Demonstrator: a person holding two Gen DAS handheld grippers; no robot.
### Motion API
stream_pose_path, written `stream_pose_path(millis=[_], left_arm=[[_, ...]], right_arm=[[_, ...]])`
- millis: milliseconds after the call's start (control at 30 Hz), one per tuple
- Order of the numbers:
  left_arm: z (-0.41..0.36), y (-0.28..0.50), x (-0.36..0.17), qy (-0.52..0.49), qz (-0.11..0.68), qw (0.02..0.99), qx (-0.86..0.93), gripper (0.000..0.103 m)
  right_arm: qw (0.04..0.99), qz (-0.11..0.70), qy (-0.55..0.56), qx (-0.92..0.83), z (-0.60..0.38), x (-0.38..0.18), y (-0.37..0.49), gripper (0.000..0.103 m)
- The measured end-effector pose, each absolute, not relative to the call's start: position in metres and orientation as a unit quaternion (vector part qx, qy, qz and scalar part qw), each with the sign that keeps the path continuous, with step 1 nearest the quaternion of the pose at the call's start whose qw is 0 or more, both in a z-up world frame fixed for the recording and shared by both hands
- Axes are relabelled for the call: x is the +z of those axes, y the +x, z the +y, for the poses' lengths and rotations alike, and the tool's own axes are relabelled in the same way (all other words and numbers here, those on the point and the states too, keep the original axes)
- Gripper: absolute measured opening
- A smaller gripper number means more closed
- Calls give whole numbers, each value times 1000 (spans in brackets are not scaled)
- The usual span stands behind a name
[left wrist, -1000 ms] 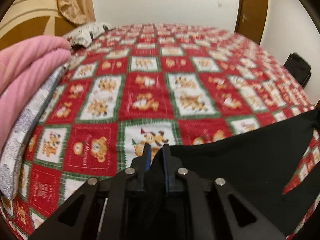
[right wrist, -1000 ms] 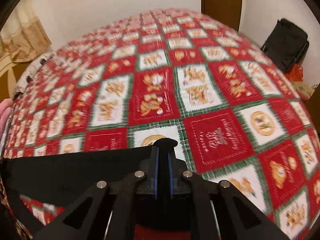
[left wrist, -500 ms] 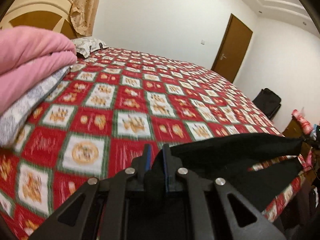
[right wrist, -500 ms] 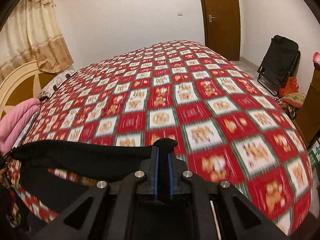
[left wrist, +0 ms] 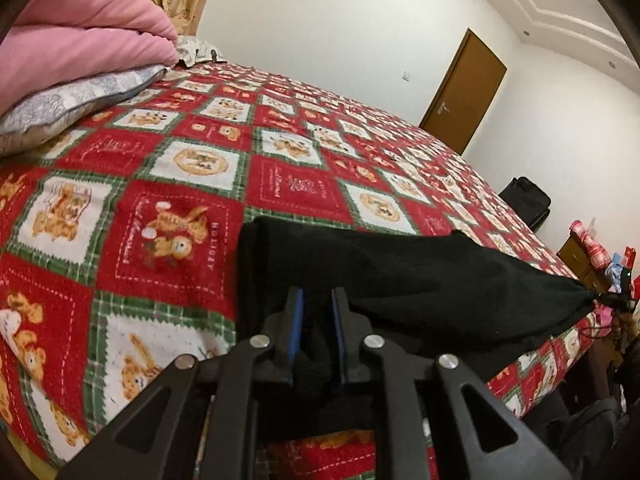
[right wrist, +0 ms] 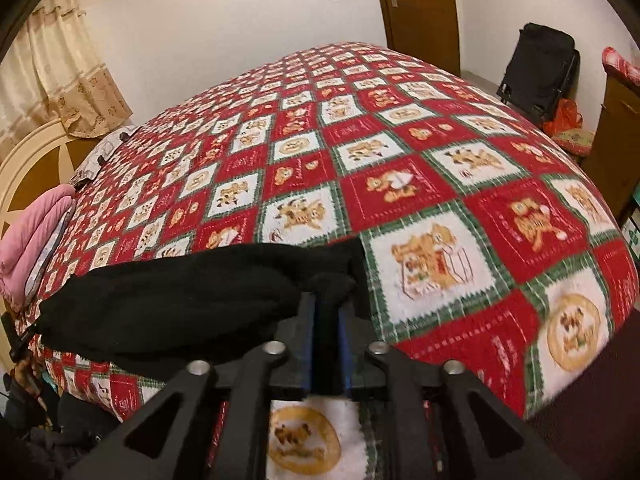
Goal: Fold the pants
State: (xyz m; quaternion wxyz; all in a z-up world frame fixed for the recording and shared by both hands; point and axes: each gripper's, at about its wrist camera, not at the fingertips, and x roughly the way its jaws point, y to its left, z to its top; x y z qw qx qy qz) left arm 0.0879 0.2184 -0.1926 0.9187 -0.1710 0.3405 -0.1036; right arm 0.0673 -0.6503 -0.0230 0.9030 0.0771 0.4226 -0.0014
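The black pants stretch between my two grippers near the front edge of the bed. My left gripper is shut on one end of them, with black cloth pinched between its blue pads. My right gripper is shut on the other end of the pants. The cloth sags in a thick band just over the red Christmas bedspread, also seen in the right wrist view. The lower part of the pants hangs out of sight past the bed edge.
Folded pink blanket on a grey pillow lies at the bed's left, by the headboard. A brown door, a black bag and a wooden cabinet stand on the right.
Both grippers have come down toward the bed with the pants in them. The pants band, taut and higher before, now sags close over the bedspread.
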Motion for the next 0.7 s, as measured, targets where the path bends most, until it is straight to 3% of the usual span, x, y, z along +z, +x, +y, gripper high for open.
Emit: stream_pose_path(millis=[67, 100, 333, 433, 567, 700], left_arm=[[218, 84, -191, -164, 341, 920, -105, 19], [217, 81, -190, -156, 342, 921, -105, 19], [231, 56, -181, -90, 340, 935, -51, 26], [254, 49, -183, -115, 341, 933, -22, 26], [260, 37, -179, -143, 331, 932, -16, 26], [230, 31, -168, -108, 318, 941, -44, 26]], right_arm=[[899, 431, 80, -14, -655, -22, 65, 51], [899, 430, 81, -19, -657, -20, 62, 53], [908, 412, 49, -51, -650, 3, 33, 53], [913, 406, 32, -31, -625, 10, 31, 53], [915, 402, -7, 33, -563, 15, 37, 54], [909, 396, -76, 107, -485, 18, 38, 54]])
